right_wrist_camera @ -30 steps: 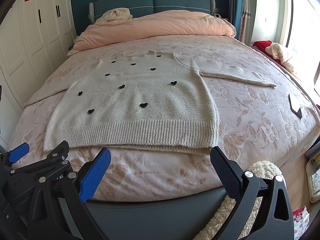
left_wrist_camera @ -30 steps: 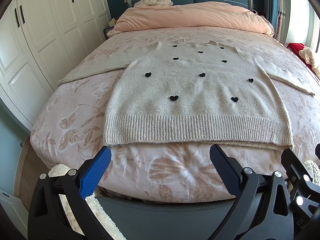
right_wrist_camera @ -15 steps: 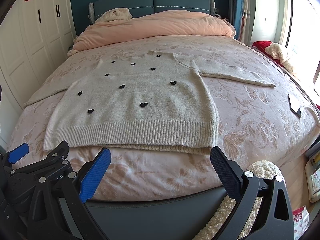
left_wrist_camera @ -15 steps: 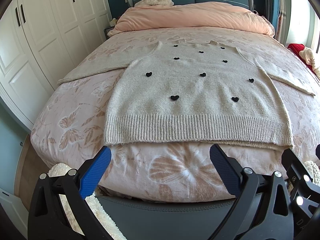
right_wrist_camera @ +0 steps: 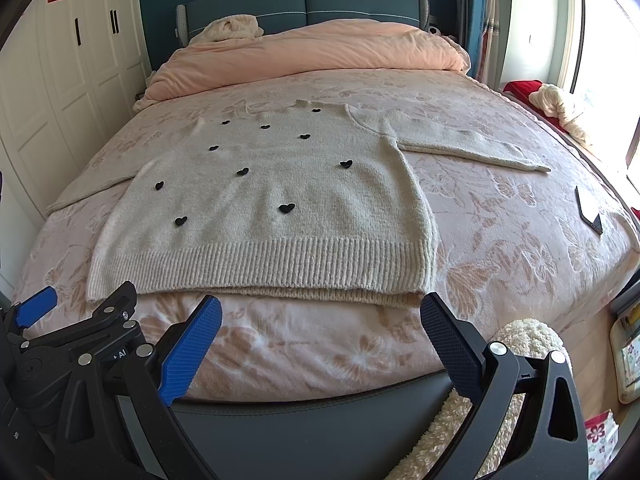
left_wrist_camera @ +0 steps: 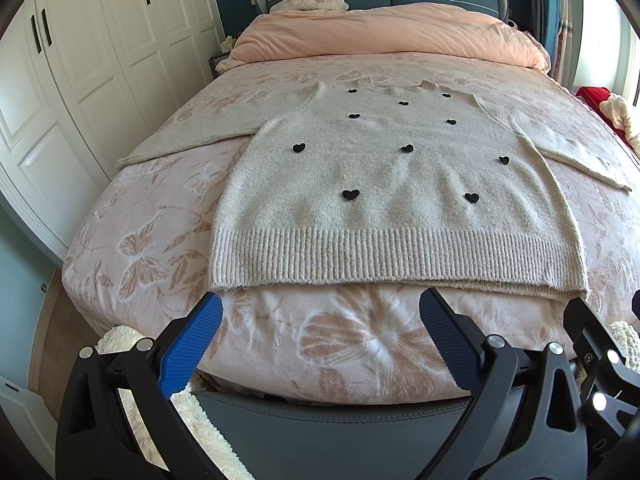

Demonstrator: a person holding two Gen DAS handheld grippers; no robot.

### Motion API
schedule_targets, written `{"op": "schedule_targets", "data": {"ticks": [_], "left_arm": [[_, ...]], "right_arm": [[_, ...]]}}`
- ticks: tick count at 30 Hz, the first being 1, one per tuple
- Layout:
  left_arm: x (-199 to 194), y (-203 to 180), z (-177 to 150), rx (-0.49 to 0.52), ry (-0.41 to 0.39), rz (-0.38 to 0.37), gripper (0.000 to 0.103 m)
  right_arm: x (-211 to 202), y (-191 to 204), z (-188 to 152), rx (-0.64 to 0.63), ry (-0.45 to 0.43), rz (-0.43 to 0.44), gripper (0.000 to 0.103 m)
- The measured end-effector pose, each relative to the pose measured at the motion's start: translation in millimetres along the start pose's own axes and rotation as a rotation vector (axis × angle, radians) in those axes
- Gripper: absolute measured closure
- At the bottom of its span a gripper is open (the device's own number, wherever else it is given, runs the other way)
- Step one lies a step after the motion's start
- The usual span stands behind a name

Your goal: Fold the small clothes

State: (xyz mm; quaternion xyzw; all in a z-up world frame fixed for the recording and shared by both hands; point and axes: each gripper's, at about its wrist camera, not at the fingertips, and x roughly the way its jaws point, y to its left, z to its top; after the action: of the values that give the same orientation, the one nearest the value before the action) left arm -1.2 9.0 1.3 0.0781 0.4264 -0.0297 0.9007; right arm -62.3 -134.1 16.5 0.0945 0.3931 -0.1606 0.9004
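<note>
A beige knit sweater (left_wrist_camera: 384, 184) (right_wrist_camera: 272, 196) dotted with small black hearts lies flat and face up on the bed, both sleeves spread out sideways, its ribbed hem toward me. My left gripper (left_wrist_camera: 320, 312) hovers open over the foot of the bed, just short of the hem, with nothing between its blue pads. My right gripper (right_wrist_camera: 320, 312) is open too, equally short of the hem and empty. In the right wrist view, the left gripper's black body shows at the lower left.
The bed (left_wrist_camera: 132, 240) (right_wrist_camera: 520, 248) has a pink butterfly-print cover and a folded peach duvet (left_wrist_camera: 384, 32) at the headboard. White wardrobe doors (left_wrist_camera: 60, 80) stand on the left. A dark phone (right_wrist_camera: 588, 210) lies near the bed's right edge. Fluffy cream rug (right_wrist_camera: 524, 336) below.
</note>
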Motion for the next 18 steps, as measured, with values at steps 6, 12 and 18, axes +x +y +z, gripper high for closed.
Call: {"op": "schedule_targets", "data": {"ticks": [6, 12, 18], "left_arm": [[0.1, 0.2, -0.2, 0.000, -0.001, 0.000, 0.007], [0.2, 0.1, -0.3, 0.000, -0.001, 0.001, 0.007], [0.2, 0.2, -0.4, 0.000, -0.001, 0.001, 0.007]], "right_arm": [[0.1, -0.2, -0.3, 0.000, 0.001, 0.000, 0.005], [0.5, -0.2, -0.3, 0.000, 0.001, -0.001, 0.005], [0.0, -0.6, -1.2, 0.001, 0.001, 0.000, 0.005]]}}
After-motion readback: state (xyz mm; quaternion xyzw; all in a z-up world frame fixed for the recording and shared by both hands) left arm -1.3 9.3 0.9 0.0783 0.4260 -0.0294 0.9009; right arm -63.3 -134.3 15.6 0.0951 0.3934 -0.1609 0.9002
